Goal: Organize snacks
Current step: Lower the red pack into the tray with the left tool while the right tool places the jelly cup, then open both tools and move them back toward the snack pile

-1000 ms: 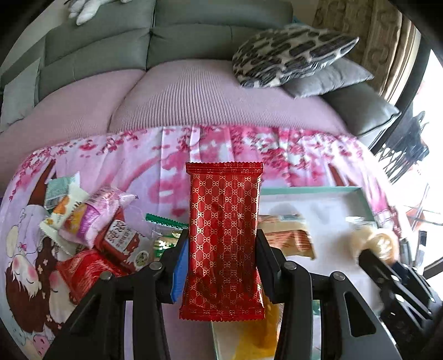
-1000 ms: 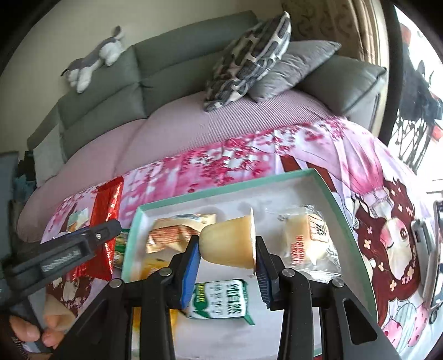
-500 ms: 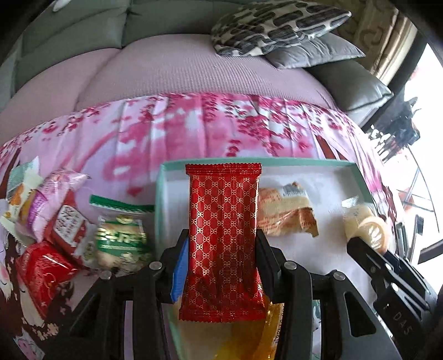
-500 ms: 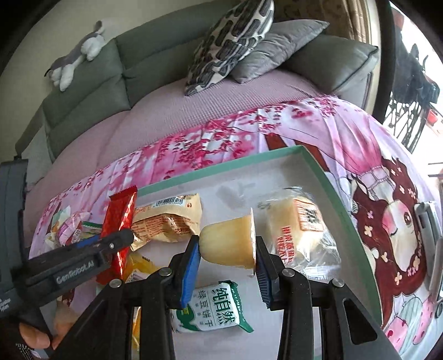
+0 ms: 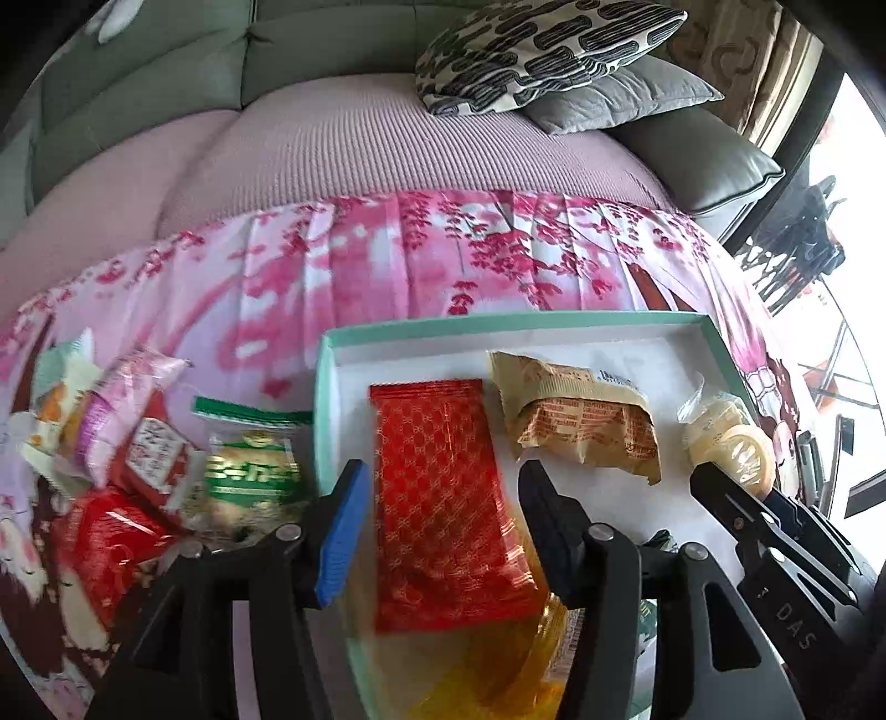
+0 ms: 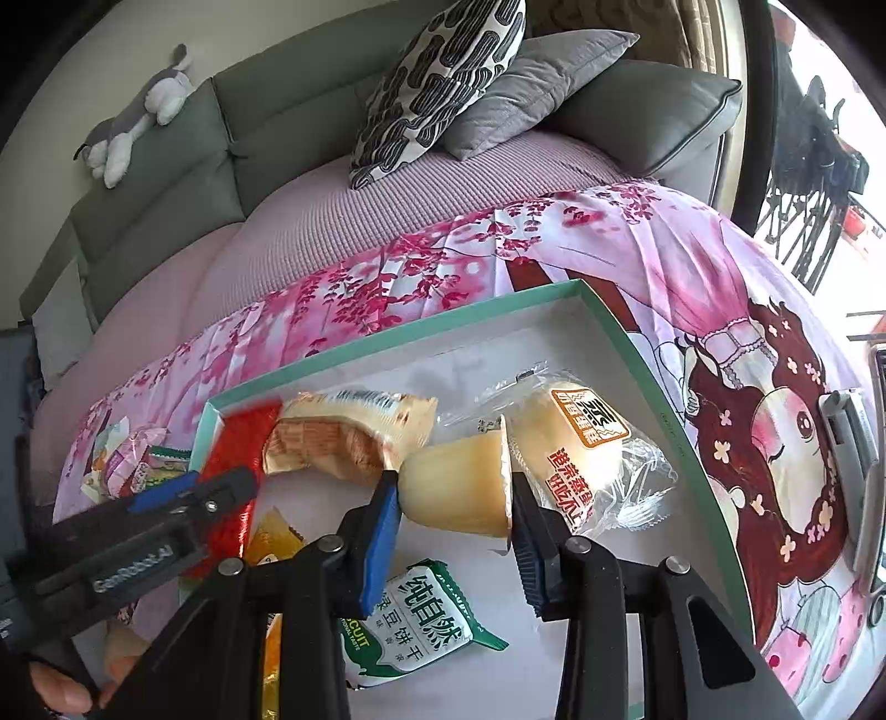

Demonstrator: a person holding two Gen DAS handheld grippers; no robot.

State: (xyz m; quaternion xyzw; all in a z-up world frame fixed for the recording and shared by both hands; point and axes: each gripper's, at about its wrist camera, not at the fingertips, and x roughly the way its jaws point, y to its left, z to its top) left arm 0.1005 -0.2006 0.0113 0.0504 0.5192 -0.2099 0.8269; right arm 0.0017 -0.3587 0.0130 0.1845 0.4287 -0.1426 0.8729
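Observation:
My left gripper is open over the white tray with the green rim. The red snack packet lies between its spread fingers, blurred, at the tray's left end; the packet also shows in the right wrist view. My right gripper is shut on a pale yellow jelly cup, held on its side above the tray. In the tray lie a tan wrapped cake, a clear-bagged bun, a green-and-white biscuit pack and a yellow packet.
A pile of loose snacks lies on the pink cherry-blossom cloth left of the tray. A grey sofa with cushions and a plush toy stands behind. The right gripper's arm shows at the tray's right end.
My left gripper opened and let go of the red packet, which has dropped into the tray's left end. My right gripper has moved forward and lower over the tray with the jelly cup.

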